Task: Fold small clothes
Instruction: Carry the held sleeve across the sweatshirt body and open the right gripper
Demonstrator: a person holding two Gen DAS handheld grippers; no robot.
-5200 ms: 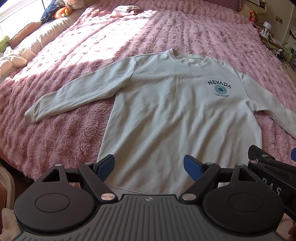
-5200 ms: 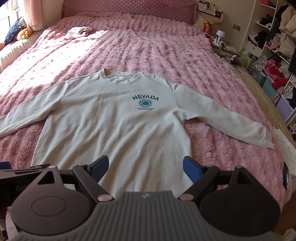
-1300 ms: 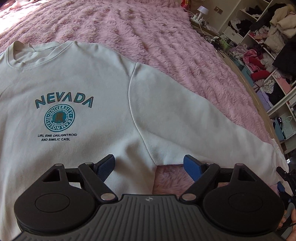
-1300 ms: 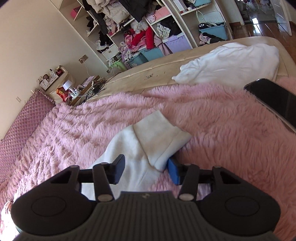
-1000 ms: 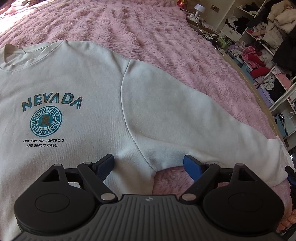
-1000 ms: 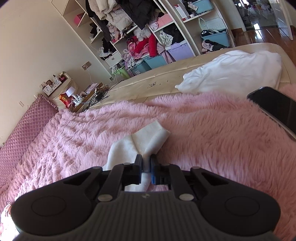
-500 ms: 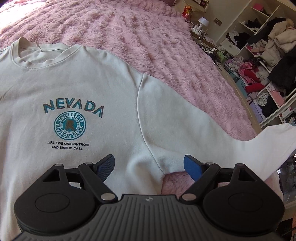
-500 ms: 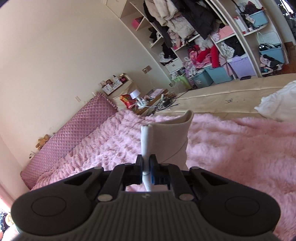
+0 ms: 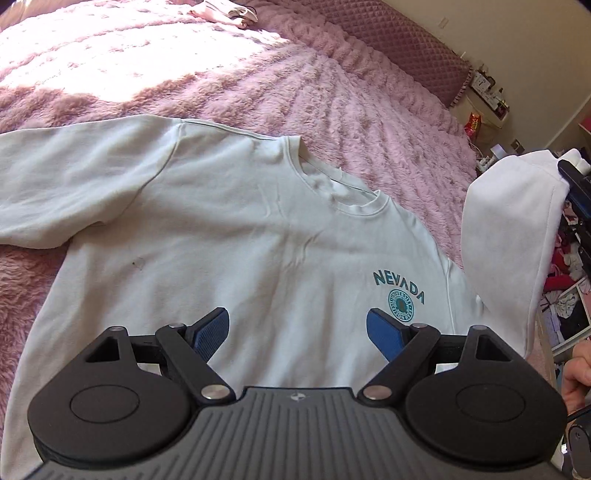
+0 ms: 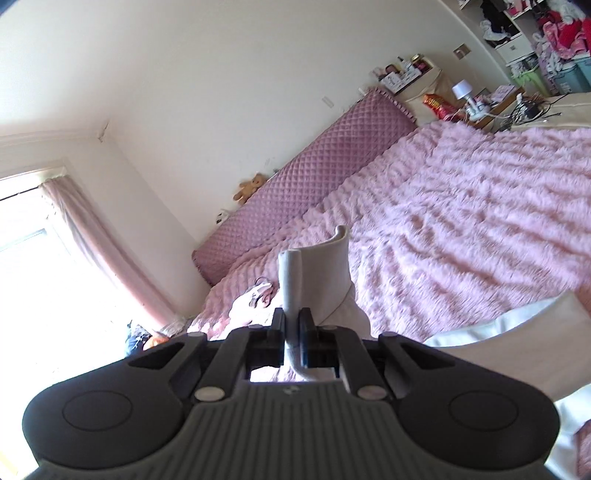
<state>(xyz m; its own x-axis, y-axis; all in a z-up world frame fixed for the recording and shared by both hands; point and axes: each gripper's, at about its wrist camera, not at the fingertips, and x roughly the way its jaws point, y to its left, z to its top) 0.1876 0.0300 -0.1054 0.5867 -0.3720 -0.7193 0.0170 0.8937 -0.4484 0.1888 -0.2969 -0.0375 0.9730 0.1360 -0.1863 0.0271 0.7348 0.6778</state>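
Note:
A pale grey-white "NEVADA" sweatshirt (image 9: pixel 236 236) lies face up on the pink fluffy bed. My left gripper (image 9: pixel 297 330) is open and empty, hovering over the sweatshirt's lower chest. My right gripper (image 10: pixel 291 326) is shut on the cuff (image 10: pixel 317 269) of the sweatshirt's right-hand sleeve. The sleeve (image 9: pixel 509 236) is lifted off the bed and hangs in the air at the right of the left wrist view, with the right gripper at its top edge. The other sleeve (image 9: pixel 74 173) lies flat, stretched out to the left.
The pink fluffy blanket (image 9: pixel 332 88) covers the bed, with a quilted pink headboard (image 10: pixel 295 162) behind. A small pile of clothes (image 9: pixel 225 9) lies near the headboard. A cluttered nightstand (image 10: pixel 480 107) and shelves of clothes (image 10: pixel 554 37) stand to the right.
My right gripper closed on the sleeve cuff, lifted it off the bed and swung it up toward the body. My left gripper moved left from the armpit to above the chest, staying open.

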